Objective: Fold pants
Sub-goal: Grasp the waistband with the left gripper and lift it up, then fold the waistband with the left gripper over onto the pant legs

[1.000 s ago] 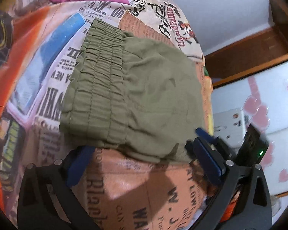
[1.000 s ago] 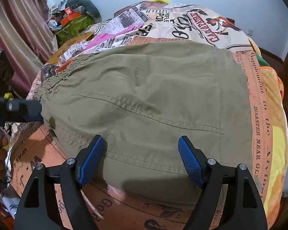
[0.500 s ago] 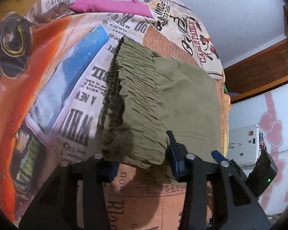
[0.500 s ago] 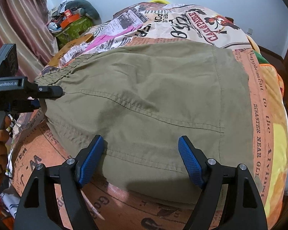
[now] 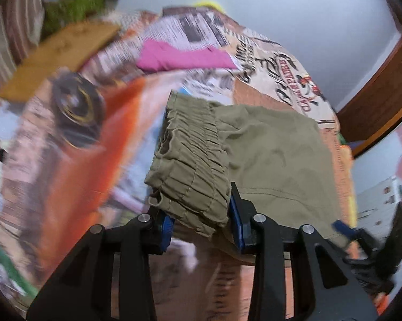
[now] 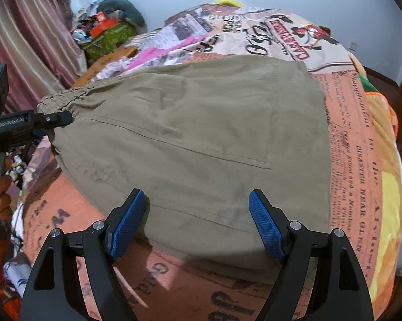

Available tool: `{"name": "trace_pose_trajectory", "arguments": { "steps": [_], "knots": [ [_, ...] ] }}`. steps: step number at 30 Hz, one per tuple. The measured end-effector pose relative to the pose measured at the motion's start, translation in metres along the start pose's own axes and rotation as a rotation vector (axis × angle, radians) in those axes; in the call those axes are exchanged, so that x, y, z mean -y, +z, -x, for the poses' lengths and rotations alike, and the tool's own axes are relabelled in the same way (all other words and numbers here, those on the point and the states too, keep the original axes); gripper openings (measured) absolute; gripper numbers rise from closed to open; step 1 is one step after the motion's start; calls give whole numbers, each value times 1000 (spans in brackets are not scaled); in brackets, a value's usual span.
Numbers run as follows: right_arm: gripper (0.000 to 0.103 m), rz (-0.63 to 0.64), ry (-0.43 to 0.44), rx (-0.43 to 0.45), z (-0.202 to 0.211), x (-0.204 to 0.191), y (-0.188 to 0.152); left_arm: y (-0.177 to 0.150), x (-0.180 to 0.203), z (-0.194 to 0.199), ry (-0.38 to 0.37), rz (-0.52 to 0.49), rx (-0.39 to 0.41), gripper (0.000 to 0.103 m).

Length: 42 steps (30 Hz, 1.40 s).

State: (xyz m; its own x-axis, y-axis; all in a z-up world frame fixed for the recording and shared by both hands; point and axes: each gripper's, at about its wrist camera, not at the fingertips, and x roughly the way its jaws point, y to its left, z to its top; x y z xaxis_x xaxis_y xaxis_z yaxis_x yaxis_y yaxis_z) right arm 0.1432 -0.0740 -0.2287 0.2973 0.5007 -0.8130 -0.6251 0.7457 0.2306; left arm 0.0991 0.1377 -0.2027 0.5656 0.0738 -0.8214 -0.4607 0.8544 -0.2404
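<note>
Olive green pants (image 6: 201, 139) lie folded on a bed with a newspaper-print cover (image 6: 361, 160). The elastic waistband (image 5: 193, 165) faces the left side. My left gripper (image 5: 201, 227) is shut on the near corner of the waistband, with the bunched cloth between its blue pads; it also shows in the right wrist view (image 6: 51, 119) at the waistband's end. My right gripper (image 6: 195, 222) is open, its blue pads (image 6: 126, 222) resting over the near folded edge of the pants. It also shows in the left wrist view (image 5: 342, 230) at the far right.
A pink garment (image 5: 185, 58) lies on the bed beyond the pants. A cluttered green box (image 6: 107, 34) and a striped curtain (image 6: 27, 40) stand at the back left. A wooden door frame (image 5: 375, 101) is on the right. A hand (image 6: 0, 198) holds the left gripper.
My left gripper has closed on the waistband corner, and its view has swung to look further up the bed. The right gripper stays open at the near edge.
</note>
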Motion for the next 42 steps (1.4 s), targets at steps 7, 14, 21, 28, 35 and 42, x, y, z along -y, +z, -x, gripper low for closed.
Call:
{"name": "trace_pose_trajectory", "arguments": {
  "steps": [7, 14, 21, 28, 35, 42],
  "knots": [
    [77, 29, -39, 3, 7, -5, -6, -1, 4, 21, 163, -130, 123, 36],
    [77, -51, -93, 25, 20, 12, -21, 6, 40, 39, 226, -288, 241, 36],
    [78, -194, -21, 18, 18, 33, -34, 18, 82, 58, 149, -374, 311, 34],
    [78, -180, -20, 23, 18, 31, -34, 19, 130, 69, 42, -455, 333, 27],
    [78, -186, -12, 29, 17, 34, -34, 17, 170, 62, -45, -535, 300, 24],
    [78, -197, -9, 33, 15, 38, -33, 10, 196, 51, -116, -595, 252, 24]
  ]
}}
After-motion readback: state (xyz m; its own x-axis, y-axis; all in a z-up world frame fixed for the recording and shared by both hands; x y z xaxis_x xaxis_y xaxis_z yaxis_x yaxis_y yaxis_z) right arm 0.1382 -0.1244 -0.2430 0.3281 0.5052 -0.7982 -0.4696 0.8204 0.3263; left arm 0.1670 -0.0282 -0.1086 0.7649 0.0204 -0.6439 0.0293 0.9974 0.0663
